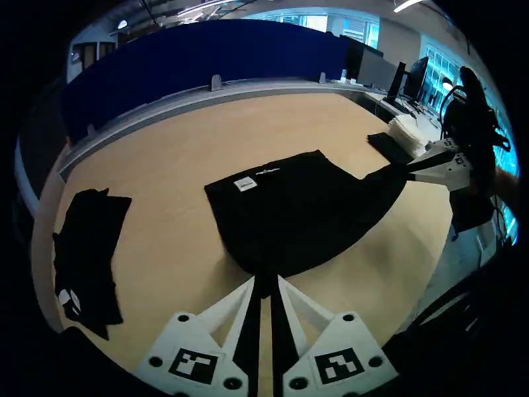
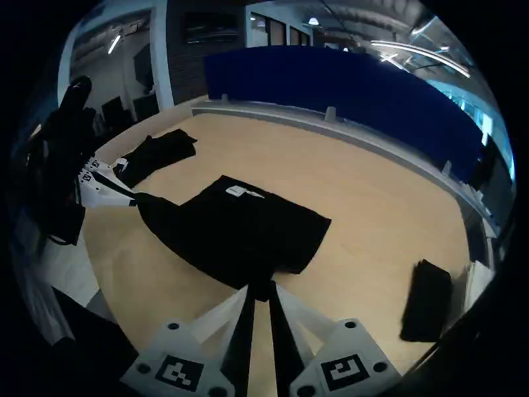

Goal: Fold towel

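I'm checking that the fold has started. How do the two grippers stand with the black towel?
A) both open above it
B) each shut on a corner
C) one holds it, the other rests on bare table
B: the left gripper and the right gripper each pinch a corner of the towel.

The left gripper view sat low over the table (image 1: 185,152), looking along its own fingers (image 1: 246,331) from 6 o'clock to the near edge of the towel (image 1: 297,212), close below the lens, and faced the blue partition (image 1: 198,59) at 12 o'clock. The right gripper view sat equally low and close at another edge of the same towel, with the partition from 12 to 2 o'clock. Both shared towel, tabletop and partition. The left gripper view caught the right gripper (image 1: 405,172) at 3 o'clock; the right gripper view caught the left gripper (image 2: 135,197) at 9 o'clock
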The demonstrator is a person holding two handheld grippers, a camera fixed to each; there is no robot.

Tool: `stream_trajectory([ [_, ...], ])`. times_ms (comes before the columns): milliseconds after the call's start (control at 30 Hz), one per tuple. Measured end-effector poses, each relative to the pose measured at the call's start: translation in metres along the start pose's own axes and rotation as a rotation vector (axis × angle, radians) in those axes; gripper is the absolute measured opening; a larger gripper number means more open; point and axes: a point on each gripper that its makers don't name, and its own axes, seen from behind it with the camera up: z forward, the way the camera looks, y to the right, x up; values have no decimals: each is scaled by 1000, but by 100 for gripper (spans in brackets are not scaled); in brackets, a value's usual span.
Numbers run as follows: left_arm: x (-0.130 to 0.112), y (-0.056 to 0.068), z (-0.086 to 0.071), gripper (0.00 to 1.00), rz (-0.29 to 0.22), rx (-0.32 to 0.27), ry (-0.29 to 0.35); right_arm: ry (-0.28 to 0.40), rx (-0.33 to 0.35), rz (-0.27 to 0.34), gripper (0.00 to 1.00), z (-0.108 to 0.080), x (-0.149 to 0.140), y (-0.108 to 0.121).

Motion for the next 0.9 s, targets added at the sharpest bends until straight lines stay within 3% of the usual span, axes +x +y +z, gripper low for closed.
stream_trajectory([
  [367, 25, -14, 16, 9, 3, 9, 4, -1, -13, -10, 15, 14, 19, 19],
  [900, 61, -44, 62, 9, 17, 18, -3, -26, -26, -10, 15, 61, 42, 59],
])
